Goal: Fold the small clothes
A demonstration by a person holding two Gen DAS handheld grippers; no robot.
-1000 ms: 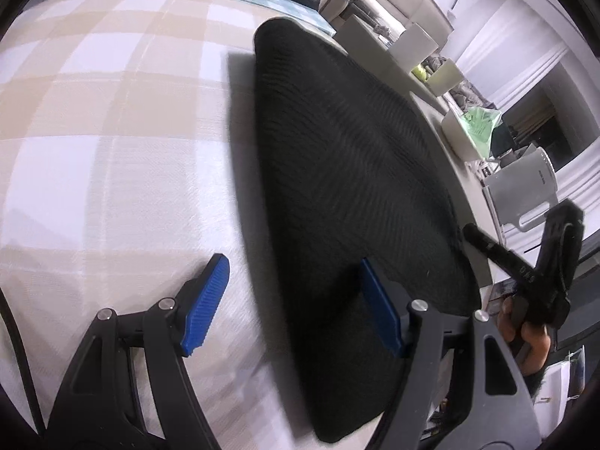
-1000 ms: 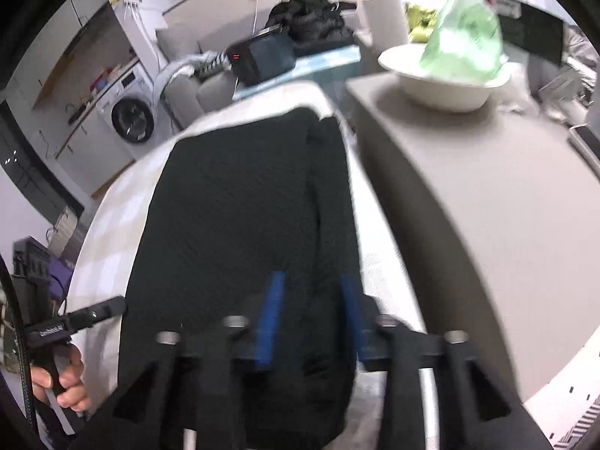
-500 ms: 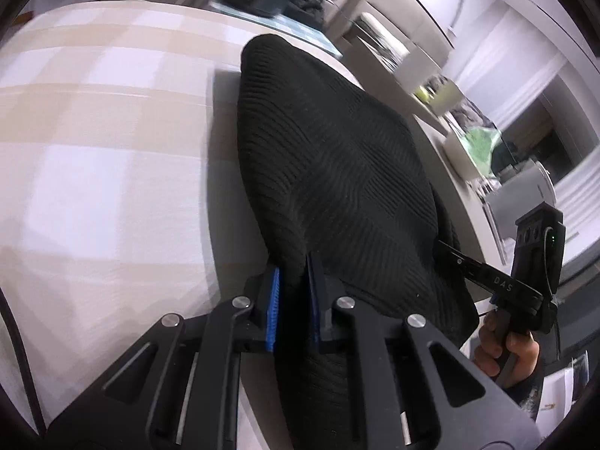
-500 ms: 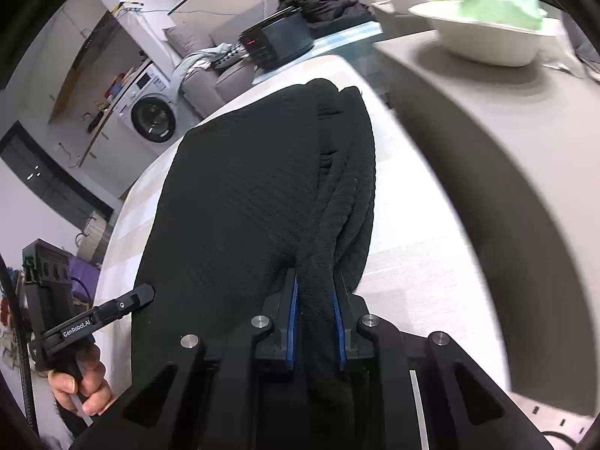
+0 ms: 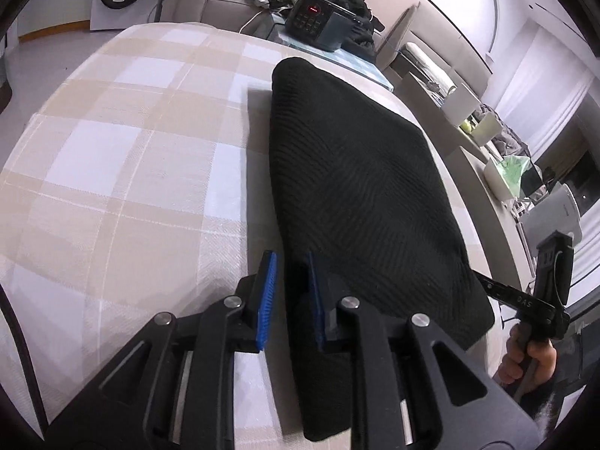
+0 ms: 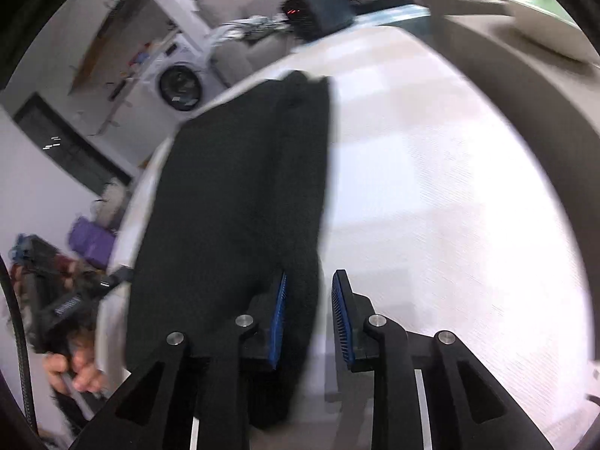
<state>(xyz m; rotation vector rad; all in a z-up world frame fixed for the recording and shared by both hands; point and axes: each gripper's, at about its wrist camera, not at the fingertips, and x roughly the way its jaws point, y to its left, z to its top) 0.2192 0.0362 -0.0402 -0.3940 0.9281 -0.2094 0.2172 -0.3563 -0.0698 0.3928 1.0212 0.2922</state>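
Claws (image 5: 291, 302) opening astride black garment (image 5: 360, 187)

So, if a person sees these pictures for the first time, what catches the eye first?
The black knit garment, folded into a long strip along the right side of the beige checked tablecloth. Next, the blue-padded left claw and right claw, one at each near corner; their jaws are opening with the cloth's edge still between them.

"DAS" on right gripper (image 5: 525, 302)
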